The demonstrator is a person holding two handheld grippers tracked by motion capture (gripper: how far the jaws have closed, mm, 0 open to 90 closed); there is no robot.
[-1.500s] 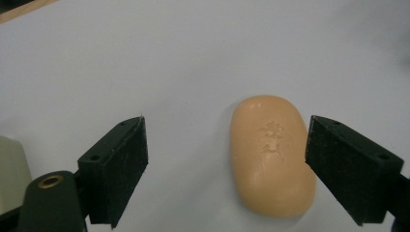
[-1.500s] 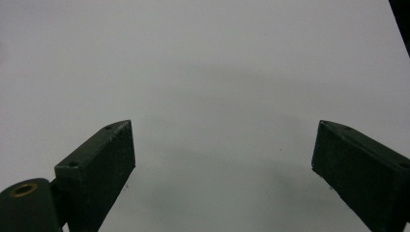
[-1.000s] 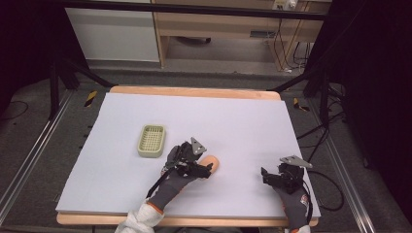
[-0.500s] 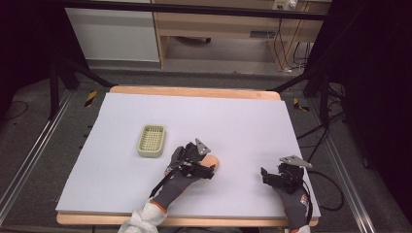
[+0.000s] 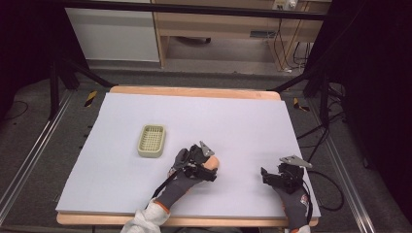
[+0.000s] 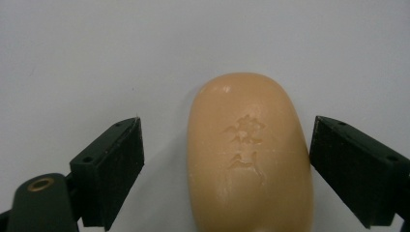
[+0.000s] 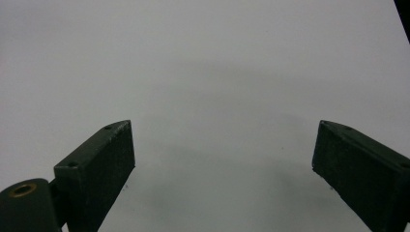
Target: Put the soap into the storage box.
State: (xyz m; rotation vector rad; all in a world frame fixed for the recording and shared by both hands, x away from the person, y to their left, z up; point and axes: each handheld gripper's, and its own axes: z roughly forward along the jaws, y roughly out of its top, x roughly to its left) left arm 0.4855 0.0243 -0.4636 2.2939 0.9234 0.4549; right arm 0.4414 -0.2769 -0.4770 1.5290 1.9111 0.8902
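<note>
Altogether one soap bar [image 6: 249,154], one basket [image 5: 151,141], two claws.

High view: fixed above near edge, facing forward and down over whole table [image 5: 121,111], far off. Left gripper view: rides left gripper [image 6: 225,159], looks along spread jaws, very close on soap [image 6: 249,154] and sheet. Right gripper view: rides right gripper [image 7: 222,159], same close angle, bare sheet. Shared with high view: soap [image 5: 212,163], left gripper [image 5: 206,167], right gripper [image 5: 269,177], white sheet.
</note>
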